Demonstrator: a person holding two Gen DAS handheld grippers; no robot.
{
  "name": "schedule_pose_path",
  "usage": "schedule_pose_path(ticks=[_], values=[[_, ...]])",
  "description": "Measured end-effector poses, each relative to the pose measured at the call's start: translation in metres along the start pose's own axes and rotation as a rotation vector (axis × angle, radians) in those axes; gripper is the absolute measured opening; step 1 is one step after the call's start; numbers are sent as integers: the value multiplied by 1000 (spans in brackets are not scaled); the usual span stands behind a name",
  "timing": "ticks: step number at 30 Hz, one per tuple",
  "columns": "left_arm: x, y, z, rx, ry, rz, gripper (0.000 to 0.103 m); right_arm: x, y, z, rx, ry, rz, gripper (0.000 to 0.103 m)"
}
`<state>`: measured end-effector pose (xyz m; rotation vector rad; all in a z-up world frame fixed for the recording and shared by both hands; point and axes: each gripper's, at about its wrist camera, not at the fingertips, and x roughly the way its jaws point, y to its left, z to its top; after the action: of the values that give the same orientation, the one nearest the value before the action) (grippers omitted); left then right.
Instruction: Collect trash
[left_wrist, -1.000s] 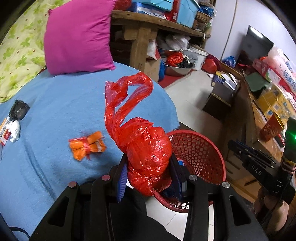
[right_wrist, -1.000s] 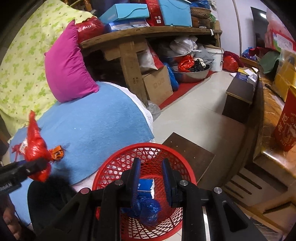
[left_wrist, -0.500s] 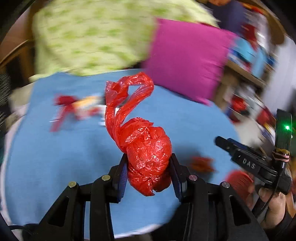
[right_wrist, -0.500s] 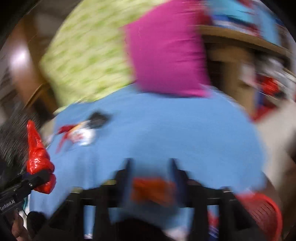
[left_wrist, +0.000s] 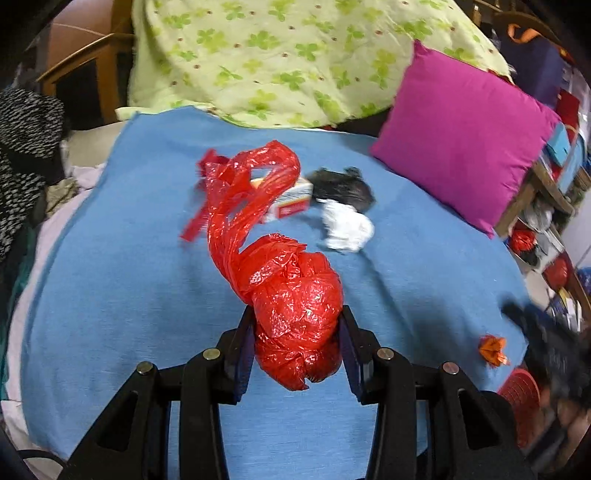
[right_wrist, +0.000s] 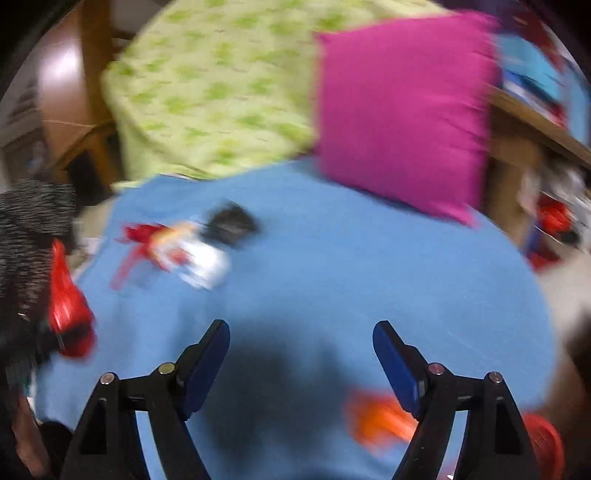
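Observation:
My left gripper (left_wrist: 296, 321) is shut on a knotted red plastic bag (left_wrist: 291, 291), held above the blue blanket (left_wrist: 110, 295); its loose handles stick up. My right gripper (right_wrist: 301, 328) hangs over the same blanket, jaws wide and still opening, with nothing between them. A crumpled orange wrapper (right_wrist: 380, 417) lies just inside the right fingertip (right_wrist: 395, 354), blurred. The same wrapper (left_wrist: 493, 349) shows near the blanket's right edge in the left wrist view. Farther back lie a small carton (left_wrist: 291, 203), a black bag (left_wrist: 341, 184), a white paper wad (left_wrist: 347, 225) and a red strip (left_wrist: 195, 225).
A red mesh basket (left_wrist: 521, 395) sits below the blanket's right edge. A magenta pillow (left_wrist: 461, 133) and a green flowered quilt (left_wrist: 277, 55) bound the back. A black-and-white knit garment (left_wrist: 26, 147) lies at the left. Cluttered wooden shelves (left_wrist: 546, 192) stand at the right.
Both views swung from the red basket back over the bed. The right jaws went from shut to wide. The left gripper kept hold of the red bag.

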<state>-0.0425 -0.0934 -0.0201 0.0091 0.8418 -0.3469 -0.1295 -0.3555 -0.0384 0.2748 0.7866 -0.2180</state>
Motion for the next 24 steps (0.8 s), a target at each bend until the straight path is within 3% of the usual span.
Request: schedule_pose_path(ticks=[3, 5, 12, 14, 19, 24], values=[[0, -18, 0, 18, 14, -60, 44, 4, -40, -31, 30, 105, -62, 82], [-4, -32, -1, 45, 11, -69, 44, 16, -57, -43, 108, 179, -20, 83], [-18, -52, -8, 83, 4, -82, 44, 44, -50, -37, 96, 191, 14, 82], [-16, -59, -8, 103, 13, -92, 44, 51, -50, -35, 99, 196, 0, 55], [-10, -79, -7, 164, 28, -99, 44, 36, -40, -28, 59, 143, 13, 52], [-28, -98, -6, 187, -13, -119, 44, 3, -35, -20, 48, 59, 11, 52]])
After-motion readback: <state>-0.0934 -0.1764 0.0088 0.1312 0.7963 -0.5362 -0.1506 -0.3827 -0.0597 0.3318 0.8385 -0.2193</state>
